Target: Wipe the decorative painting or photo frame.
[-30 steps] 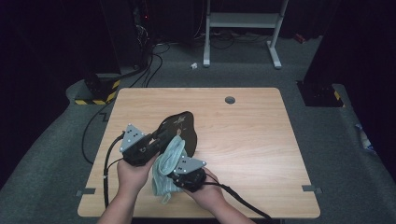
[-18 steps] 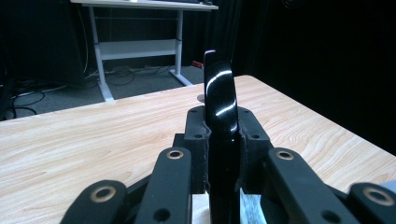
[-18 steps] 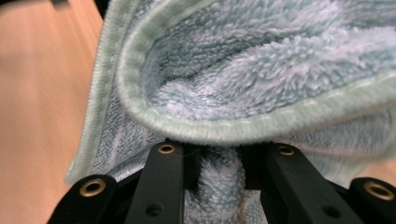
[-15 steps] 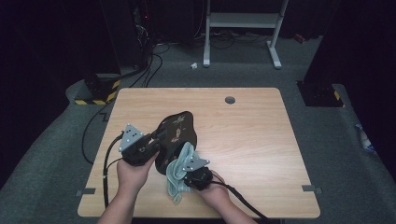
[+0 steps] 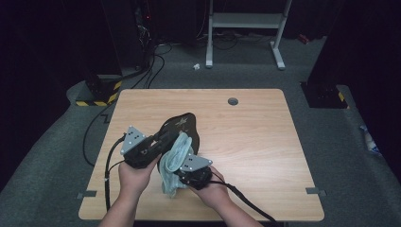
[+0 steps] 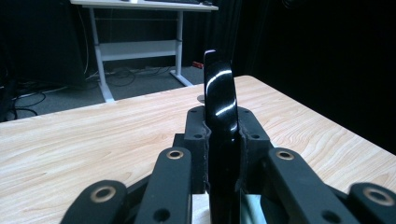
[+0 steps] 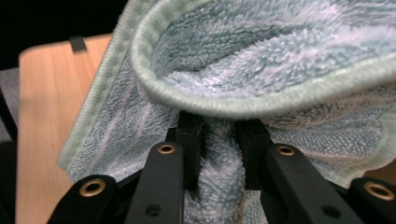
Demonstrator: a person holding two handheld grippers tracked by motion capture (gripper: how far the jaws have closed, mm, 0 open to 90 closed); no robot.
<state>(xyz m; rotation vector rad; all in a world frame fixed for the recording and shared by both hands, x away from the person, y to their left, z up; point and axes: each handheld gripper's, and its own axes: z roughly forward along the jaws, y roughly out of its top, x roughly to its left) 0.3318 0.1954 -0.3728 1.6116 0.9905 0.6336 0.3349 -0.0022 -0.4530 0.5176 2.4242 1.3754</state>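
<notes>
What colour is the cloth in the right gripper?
Pale blue-green, plain, with a stitched hem. The cloth shows best in the right gripper view, pinched in the right gripper.

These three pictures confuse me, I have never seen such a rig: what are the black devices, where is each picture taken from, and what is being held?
No robot here: a person holds a hand-held gripper in each hand at a wooden table. The high view looks down from above the person. There the left hand-held gripper clamps a glossy black plate-like object, and the right hand-held gripper clamps a pale blue towel held against it. The other two pictures come from cameras riding on the grippers, looking along their black jaws: the left gripper view shows the black object edge-on between the jaws, the right gripper view shows the fluffy towel pinched between them.
</notes>
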